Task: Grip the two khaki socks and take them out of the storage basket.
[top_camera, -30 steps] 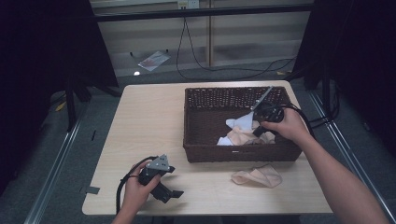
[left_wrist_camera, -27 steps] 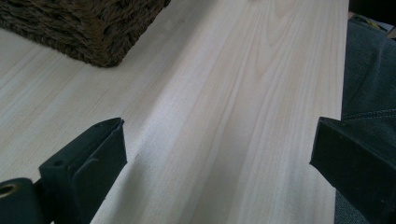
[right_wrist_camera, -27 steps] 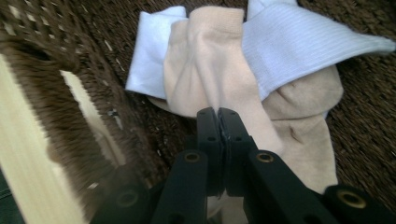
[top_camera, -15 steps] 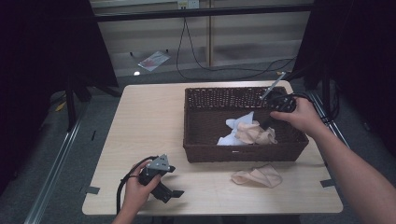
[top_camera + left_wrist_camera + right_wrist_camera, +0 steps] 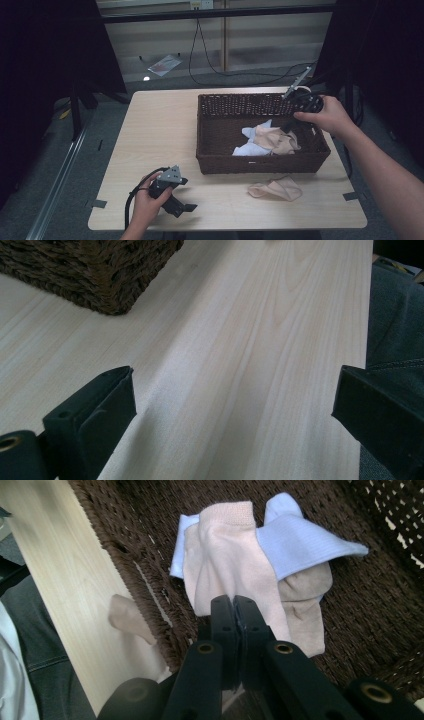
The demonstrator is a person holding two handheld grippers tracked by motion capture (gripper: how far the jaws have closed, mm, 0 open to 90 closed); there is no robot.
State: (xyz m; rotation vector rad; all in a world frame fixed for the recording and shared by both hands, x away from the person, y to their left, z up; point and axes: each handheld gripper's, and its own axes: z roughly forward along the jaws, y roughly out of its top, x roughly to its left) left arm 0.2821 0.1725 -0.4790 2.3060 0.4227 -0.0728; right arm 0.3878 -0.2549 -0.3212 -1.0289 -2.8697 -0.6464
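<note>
A dark wicker basket (image 5: 260, 162) stands on the right half of the table. A pale pink sock (image 5: 272, 140) and a light blue sock (image 5: 247, 147) lie crumpled together inside. My right gripper (image 5: 288, 126) hangs over the basket's right side, jaws pointing down at the pile. In the right gripper view it (image 5: 233, 601) is shut, jaws pressed together with no cloth showing between them, above the pink sock (image 5: 225, 555) and blue sock (image 5: 300, 540). My left gripper (image 5: 181, 202) rests on the table front left, open (image 5: 235, 390) over bare wood.
Another pink sock (image 5: 275, 189) lies on the table just in front of the basket, also seen past the basket wall (image 5: 130, 617). The basket's corner (image 5: 100, 270) lies ahead of the left gripper. Tape marks sit on the table's front edge (image 5: 350, 196).
My right gripper has risen and drawn back toward the basket's far right corner, away from the sock pile. The left gripper has stayed in place.
</note>
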